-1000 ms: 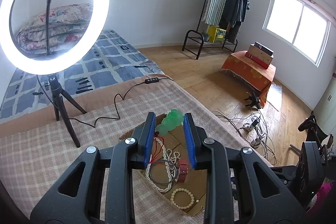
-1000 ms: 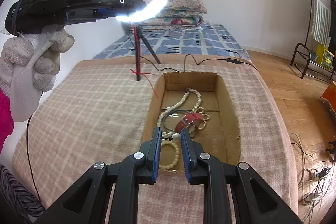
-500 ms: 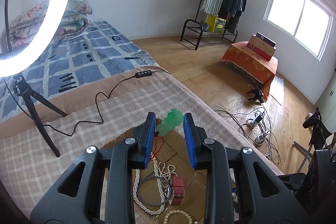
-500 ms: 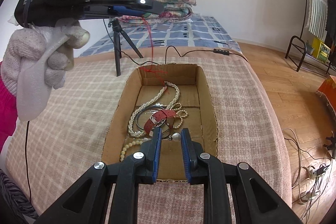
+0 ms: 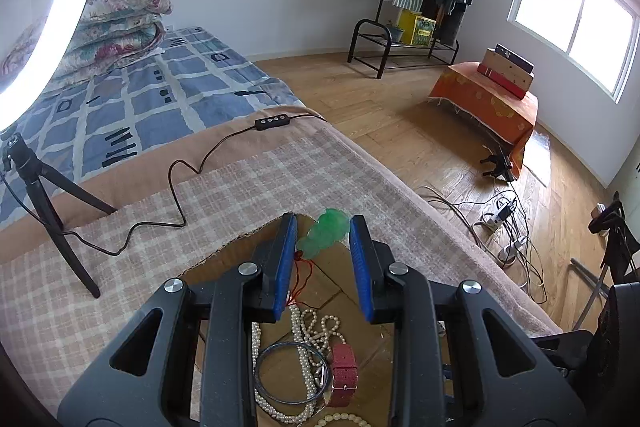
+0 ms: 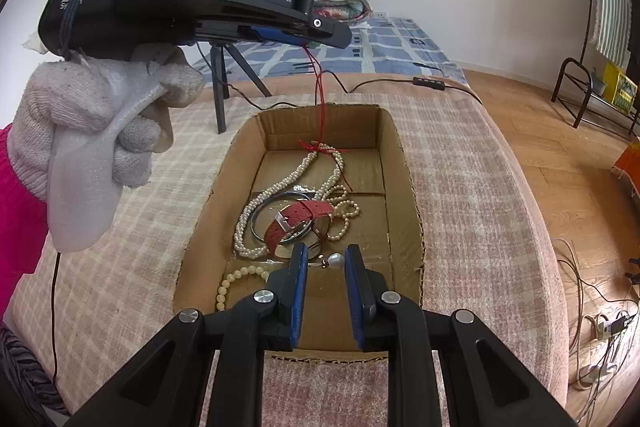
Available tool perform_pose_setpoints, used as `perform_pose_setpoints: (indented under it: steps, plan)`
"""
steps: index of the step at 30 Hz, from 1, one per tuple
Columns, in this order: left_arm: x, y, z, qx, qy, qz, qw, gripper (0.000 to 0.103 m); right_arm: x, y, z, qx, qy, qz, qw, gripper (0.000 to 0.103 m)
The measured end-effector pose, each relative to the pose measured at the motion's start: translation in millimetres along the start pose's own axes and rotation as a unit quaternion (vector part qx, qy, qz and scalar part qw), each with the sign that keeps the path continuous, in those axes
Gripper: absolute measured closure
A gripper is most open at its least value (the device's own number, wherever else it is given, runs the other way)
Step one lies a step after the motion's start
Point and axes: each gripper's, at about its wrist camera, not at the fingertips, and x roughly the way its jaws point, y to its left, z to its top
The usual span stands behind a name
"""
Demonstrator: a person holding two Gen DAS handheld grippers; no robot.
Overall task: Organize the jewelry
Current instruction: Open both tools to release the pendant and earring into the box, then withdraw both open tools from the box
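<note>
My left gripper (image 5: 322,231) is shut on a green jade pendant (image 5: 326,231), held above the far end of a cardboard box (image 6: 404,163). Its red cord (image 6: 320,99) hangs down into the box. In the right wrist view the left gripper (image 6: 320,31) shows high above the box, in a white-gloved hand. The box holds a pearl necklace (image 6: 280,187), a red-strapped watch (image 6: 300,217), a metal bangle (image 6: 260,215) and a cream bead bracelet (image 6: 236,279). My right gripper (image 6: 325,259) is shut on a silver pearl earring (image 6: 335,259) over the box's near end.
The box sits on a checked blanket (image 6: 460,187) on a bed. A ring light tripod (image 5: 52,223) and its cable (image 5: 180,187) stand at the far end. Folded quilts (image 5: 116,23) lie beyond. The bed's right edge drops to a wooden floor with cables (image 5: 504,227).
The left gripper has moved with the pendant toward the box's far end, trailing the red cord into it. The right gripper has moved from the box's left rim over its near end.
</note>
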Motion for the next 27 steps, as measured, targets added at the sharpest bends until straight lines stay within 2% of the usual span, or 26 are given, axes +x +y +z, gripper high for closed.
perform_pose_setpoints:
  steps: [3,4,7,8,9,10,11,12,13,19,21,27]
  plan:
    - [-1.0,-3.9,-0.9,0.011,0.000,0.006,0.9999,0.076,2.4,-1.3,-0.4,0.003,0.002,0.001,1.000,0.081]
    - [-1.5,-5.8,-1.2,0.014,-0.001,0.009,0.9999,0.076,2.2,-1.0,-0.4,0.003,0.002,0.000,1.000,0.074]
    - [-2.3,-7.9,-1.6,0.016,0.002,0.013,0.9998,0.076,0.8,1.7,0.2,0.000,0.000,-0.004,1.000,0.064]
    - [-2.8,-8.1,-1.7,0.016,0.003,0.013,0.9998,0.076,0.3,2.4,0.3,-0.002,-0.001,-0.006,1.000,0.056]
    - [-3.8,-8.6,-1.7,0.016,0.003,0.014,0.9998,0.073,-0.8,3.5,0.3,-0.004,-0.004,-0.009,1.000,0.044]
    - [-5.3,-8.9,-1.7,0.016,0.002,0.015,0.9998,0.068,-2.6,4.5,-0.1,-0.005,-0.008,-0.010,1.000,0.040]
    - [-7.2,-9.0,-1.9,0.016,0.000,0.016,0.9998,0.056,-4.0,5.6,0.0,-0.006,-0.011,-0.012,1.000,0.036]
    - [-9.3,-8.9,-1.9,0.015,-0.004,0.018,0.9997,0.050,-5.1,6.4,0.3,-0.008,-0.012,-0.013,1.000,0.031]
    - [-11.8,-8.3,-2.0,0.014,-0.008,0.020,0.9997,0.050,-5.9,7.3,0.6,-0.009,-0.014,-0.015,1.000,0.024]
    - [-24.8,-4.2,-0.7,0.006,-0.012,0.027,0.9996,0.048,-14.2,10.9,1.4,-0.016,-0.025,-0.026,0.999,0.013]
    - [-30.0,-3.4,-0.7,0.004,-0.014,0.030,0.9994,0.043,-17.4,10.8,2.3,-0.013,-0.029,-0.030,0.999,0.012]
    - [-51.2,-4.0,-0.2,0.003,-0.023,0.036,0.9991,0.043,-29.3,14.2,5.1,-0.008,-0.039,-0.035,0.999,0.010]
